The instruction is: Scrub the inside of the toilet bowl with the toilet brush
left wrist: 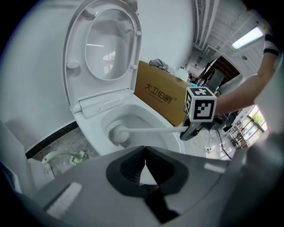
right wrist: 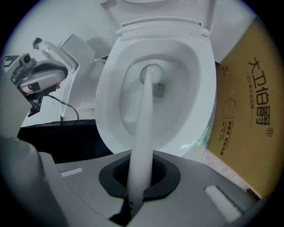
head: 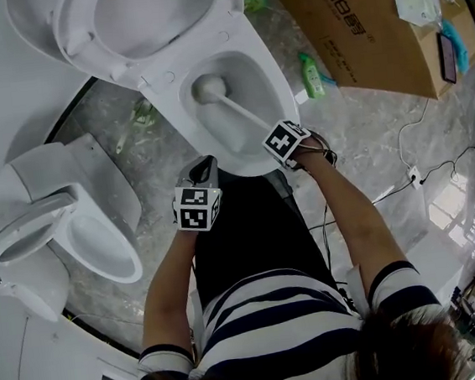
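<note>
A white toilet bowl (head: 246,74) stands with its lid and seat (head: 143,18) raised. The white toilet brush (head: 208,88) has its round head down inside the bowl, near the drain. My right gripper (head: 270,131) is shut on the brush handle (right wrist: 144,119), which runs from between its jaws into the bowl (right wrist: 106,88) to the brush head (right wrist: 151,73). My left gripper (head: 207,164) hovers at the bowl's near rim, shut with nothing in it (left wrist: 144,149). From the left gripper view the brush (left wrist: 118,133) lies across the bowl (left wrist: 95,133), held by the right gripper (left wrist: 191,128).
A second white toilet (head: 65,237) stands at the left. A large cardboard box (head: 355,21) lies to the right of the bowl, with a green bottle (head: 311,74) beside it. Cables (head: 421,170) trail over the marble floor at right. The person stands close before the bowl.
</note>
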Demonstrator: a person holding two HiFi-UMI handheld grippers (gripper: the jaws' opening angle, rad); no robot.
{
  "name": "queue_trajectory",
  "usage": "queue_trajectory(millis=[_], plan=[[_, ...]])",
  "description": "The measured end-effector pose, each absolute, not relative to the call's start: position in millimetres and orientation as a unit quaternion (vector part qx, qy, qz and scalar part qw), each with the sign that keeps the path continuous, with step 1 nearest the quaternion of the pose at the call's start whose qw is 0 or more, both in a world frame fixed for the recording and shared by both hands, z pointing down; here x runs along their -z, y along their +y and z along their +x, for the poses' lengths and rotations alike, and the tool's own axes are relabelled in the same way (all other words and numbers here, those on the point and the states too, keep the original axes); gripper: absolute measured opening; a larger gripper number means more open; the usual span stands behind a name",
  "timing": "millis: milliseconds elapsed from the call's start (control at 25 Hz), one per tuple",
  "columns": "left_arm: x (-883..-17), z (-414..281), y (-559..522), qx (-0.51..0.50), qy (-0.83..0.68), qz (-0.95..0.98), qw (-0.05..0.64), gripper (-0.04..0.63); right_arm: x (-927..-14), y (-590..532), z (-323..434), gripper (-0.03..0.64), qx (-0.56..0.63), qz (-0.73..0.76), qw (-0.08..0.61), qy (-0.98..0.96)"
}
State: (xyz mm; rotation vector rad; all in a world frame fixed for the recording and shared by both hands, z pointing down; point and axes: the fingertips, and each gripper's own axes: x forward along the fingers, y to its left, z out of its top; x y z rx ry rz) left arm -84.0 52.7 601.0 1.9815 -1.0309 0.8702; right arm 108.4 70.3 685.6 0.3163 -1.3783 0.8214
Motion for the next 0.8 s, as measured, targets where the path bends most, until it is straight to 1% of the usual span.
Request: queue_trajectory(millis=[360,800], plan=[[-600,-77,43,-0.342,-0.386,0.78,0.353,0.0,-683,66,127,-0.002,-0.384,0.171,0.687,-0.593],[-601,-66,48,-0.339,-0.382,0.777,0.368,0.0,-671,90,152,-0.002,-0.399,0.182,0.705,-0.557]])
